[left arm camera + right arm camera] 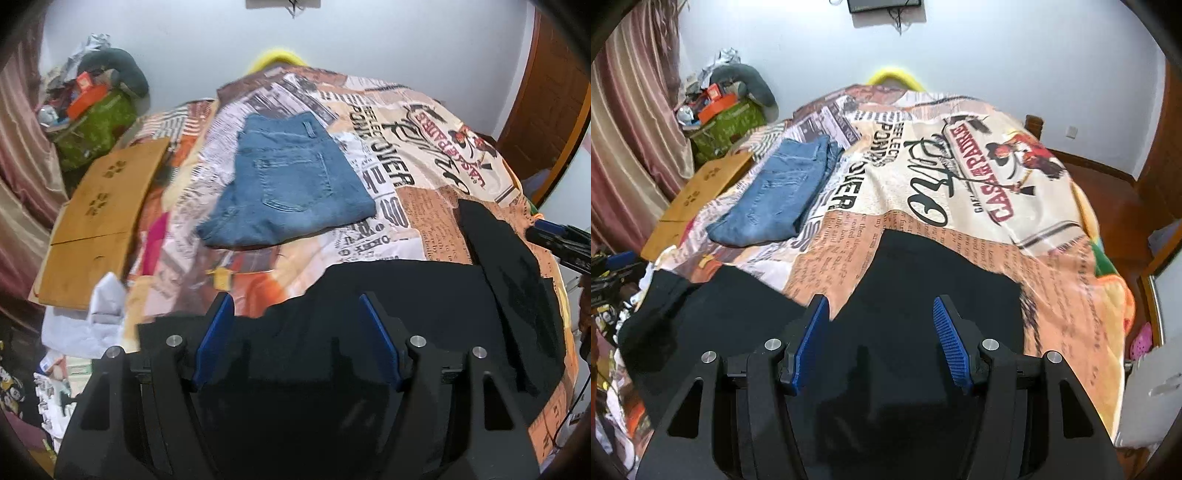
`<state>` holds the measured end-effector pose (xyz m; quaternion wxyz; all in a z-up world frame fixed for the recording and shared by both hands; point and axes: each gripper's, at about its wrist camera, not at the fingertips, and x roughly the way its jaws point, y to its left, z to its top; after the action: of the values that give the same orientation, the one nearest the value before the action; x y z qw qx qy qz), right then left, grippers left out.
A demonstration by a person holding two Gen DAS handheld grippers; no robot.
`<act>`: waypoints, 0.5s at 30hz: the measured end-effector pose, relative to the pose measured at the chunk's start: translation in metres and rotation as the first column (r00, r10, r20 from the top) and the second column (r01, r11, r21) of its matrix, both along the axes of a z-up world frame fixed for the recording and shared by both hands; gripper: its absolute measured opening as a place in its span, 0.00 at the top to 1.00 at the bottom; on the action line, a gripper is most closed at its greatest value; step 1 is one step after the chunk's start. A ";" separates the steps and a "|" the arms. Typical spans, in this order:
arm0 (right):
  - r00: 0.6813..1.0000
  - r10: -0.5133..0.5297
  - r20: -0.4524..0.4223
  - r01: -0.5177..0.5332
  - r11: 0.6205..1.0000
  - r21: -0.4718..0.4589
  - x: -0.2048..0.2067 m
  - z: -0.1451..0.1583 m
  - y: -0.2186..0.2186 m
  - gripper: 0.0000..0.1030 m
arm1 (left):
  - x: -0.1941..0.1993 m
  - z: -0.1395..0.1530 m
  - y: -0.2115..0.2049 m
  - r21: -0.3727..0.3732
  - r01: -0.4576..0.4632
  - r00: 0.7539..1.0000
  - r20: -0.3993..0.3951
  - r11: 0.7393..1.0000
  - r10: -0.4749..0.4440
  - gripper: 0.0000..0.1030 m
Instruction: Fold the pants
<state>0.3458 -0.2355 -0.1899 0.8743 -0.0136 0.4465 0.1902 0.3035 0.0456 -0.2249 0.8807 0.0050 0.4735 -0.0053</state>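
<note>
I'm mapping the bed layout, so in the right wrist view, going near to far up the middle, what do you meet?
Right gripper → black pants → printed blanket → yellow thing at the bed's far edge → white wall.

Folded jeans [288, 181] on printed bedspread [1052, 236]; beside it, perhaps cardboard [99, 218].

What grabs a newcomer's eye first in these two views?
The loud newspaper-and-poster print bedspread covering the whole bed, then the folded light-blue denim jeans lying on it toward the far left. Nearest, the black pants spread across the near edge, with the open left claw and open right claw over them.
</note>
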 end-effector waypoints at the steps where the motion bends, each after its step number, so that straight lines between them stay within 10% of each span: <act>1: 1.000 0.005 -0.009 -0.005 1.000 -0.002 0.008 -0.005 0.003 0.47 | 0.005 -0.005 -0.003 0.003 0.003 1.000 -0.010 1.000 -0.003 0.33; 15: 0.970 0.006 -0.242 0.007 0.999 0.054 0.082 -0.092 0.021 0.56 | 0.040 -0.063 -0.023 0.002 0.029 0.992 -0.121 1.000 -0.029 0.33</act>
<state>0.4282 -0.2147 -0.2824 0.8133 0.0336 0.5446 0.2021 0.3438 0.0222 -0.2882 0.8503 0.0134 0.5258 -0.0174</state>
